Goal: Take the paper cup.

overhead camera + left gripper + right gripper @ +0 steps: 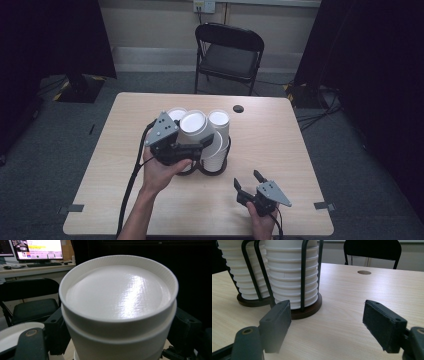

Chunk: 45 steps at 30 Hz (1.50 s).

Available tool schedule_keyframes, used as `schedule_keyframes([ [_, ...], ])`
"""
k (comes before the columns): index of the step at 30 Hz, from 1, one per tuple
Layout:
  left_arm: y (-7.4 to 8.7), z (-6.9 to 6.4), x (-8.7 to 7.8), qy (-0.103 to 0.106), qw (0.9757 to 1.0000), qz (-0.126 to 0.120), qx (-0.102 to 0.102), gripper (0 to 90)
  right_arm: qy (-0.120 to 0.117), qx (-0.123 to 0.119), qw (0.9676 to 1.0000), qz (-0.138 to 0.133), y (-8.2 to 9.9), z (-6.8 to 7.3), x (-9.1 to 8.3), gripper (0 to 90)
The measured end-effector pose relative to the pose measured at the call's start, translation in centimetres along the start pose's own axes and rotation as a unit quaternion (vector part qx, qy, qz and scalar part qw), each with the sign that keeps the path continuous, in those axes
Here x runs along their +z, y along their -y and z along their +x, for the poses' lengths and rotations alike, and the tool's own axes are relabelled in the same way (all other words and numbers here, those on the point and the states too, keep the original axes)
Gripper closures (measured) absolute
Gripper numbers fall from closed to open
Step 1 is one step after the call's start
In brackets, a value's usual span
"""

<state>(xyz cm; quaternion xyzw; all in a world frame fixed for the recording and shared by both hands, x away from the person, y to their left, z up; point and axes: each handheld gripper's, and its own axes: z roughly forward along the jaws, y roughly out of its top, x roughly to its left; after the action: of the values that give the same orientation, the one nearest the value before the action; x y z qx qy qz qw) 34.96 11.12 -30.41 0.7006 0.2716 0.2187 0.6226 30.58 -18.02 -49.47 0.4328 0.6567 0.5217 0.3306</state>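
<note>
Left gripper (197,145) clamped on a short nested stack of white paper cups (120,307), jaws pressing either flank, stack held bottom-up and tilted just above the cup rack (212,167) near table (280,135) centre; rack's black wire uprights hold tall stacks of cups (290,277) on dark round bases. Right gripper (248,181) rests low at the near right, jaws apart with nothing between them, well clear of the rack; folding chair (229,55) behind the table.

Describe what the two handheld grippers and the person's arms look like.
Both the left gripper and the right gripper are black, each topped by a grey three-cornered plate dotted with small screws. Each has two flat, rectangular black jaws with matte pads and a brass-coloured rivet at the base. A black cable trails from the left one along the forearm. Both forearms are bare, with no sleeves in the high view.
</note>
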Motion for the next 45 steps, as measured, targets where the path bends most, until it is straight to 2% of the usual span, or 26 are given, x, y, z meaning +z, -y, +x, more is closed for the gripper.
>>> schedule_keyframes([
  [5, 1.6, 0.3, -0.4, 0.008, 0.9997, 0.008, -0.022, 19.4, -0.001, 0.000, 1.0000, 0.000, 0.0, 0.0, 0.0, 22.2],
  [10, 2.6, 0.0, -0.7, -0.004, 0.9997, 0.011, -0.020, 19.5, 0.000, 0.000, 1.0000, -0.001, 0.0, 0.0, 0.0, 22.2],
  [13, 3.5, -0.1, -0.8, -0.022, 0.9992, 0.006, -0.033, 19.5, 0.000, 0.000, 1.0000, -0.002, 0.0, 0.0, -0.1, 22.2],
  [17, 4.8, -0.1, -0.8, -0.010, 0.9989, 0.014, -0.044, 19.5, -0.001, 0.000, 1.0000, -0.005, 0.0, 0.0, -0.1, 22.1],
  [18, 5.1, -0.1, -0.9, -0.009, 0.9989, 0.016, -0.042, 19.4, -0.002, 0.000, 1.0000, -0.006, 0.0, 0.0, -0.1, 22.0],
  [26, 6.9, -0.1, -0.9, 0.003, 0.9977, 0.026, -0.062, 19.5, -0.009, -0.004, 0.9999, -0.009, 0.1, 0.1, -0.2, 21.0],
  [28, 7.4, -0.1, -0.8, 0.009, 0.9971, 0.027, -0.070, 19.5, -0.010, -0.008, 0.9999, -0.008, 0.1, 0.1, -0.2, 20.8],
  [30, 7.8, -0.1, -0.8, 0.021, 0.9955, 0.024, -0.089, 19.5, -0.005, -0.013, 0.9999, -0.004, 0.0, 0.3, -0.1, 22.0],
  [34, 8.3, -0.2, -0.7, 0.016, 0.9950, 0.029, -0.094, 19.5, -0.008, -0.033, 0.9993, 0.015, -0.1, 0.7, 0.2, 22.3],
  [35, 8.4, -0.2, -0.6, 0.019, 0.9947, 0.031, -0.096, 19.6, -0.012, -0.034, 0.9992, 0.016, -0.1, 0.7, 0.3, 22.2],
  [37, 8.8, -0.3, -0.6, 0.022, 0.9930, 0.032, -0.112, 19.6, -0.019, -0.033, 0.9991, 0.018, -0.1, 0.8, 0.4, 22.3],
  [39, 9.3, -0.3, -0.5, 0.018, 0.9925, 0.040, -0.115, 19.6, -0.026, -0.033, 0.9990, 0.015, -0.1, 0.9, 0.4, 23.1],
  [42, 9.9, -0.4, -0.3, 0.014, 0.9907, 0.049, -0.126, 19.7, -0.040, -0.037, 0.9985, 0.012, -0.1, 1.2, 0.4, 29.1],
  [45, 10.5, -0.4, -0.4, 0.015, 0.9885, 0.052, -0.141, 19.7, -0.056, -0.041, 0.9975, 0.009, -0.1, 1.6, 0.4, 31.0],
])
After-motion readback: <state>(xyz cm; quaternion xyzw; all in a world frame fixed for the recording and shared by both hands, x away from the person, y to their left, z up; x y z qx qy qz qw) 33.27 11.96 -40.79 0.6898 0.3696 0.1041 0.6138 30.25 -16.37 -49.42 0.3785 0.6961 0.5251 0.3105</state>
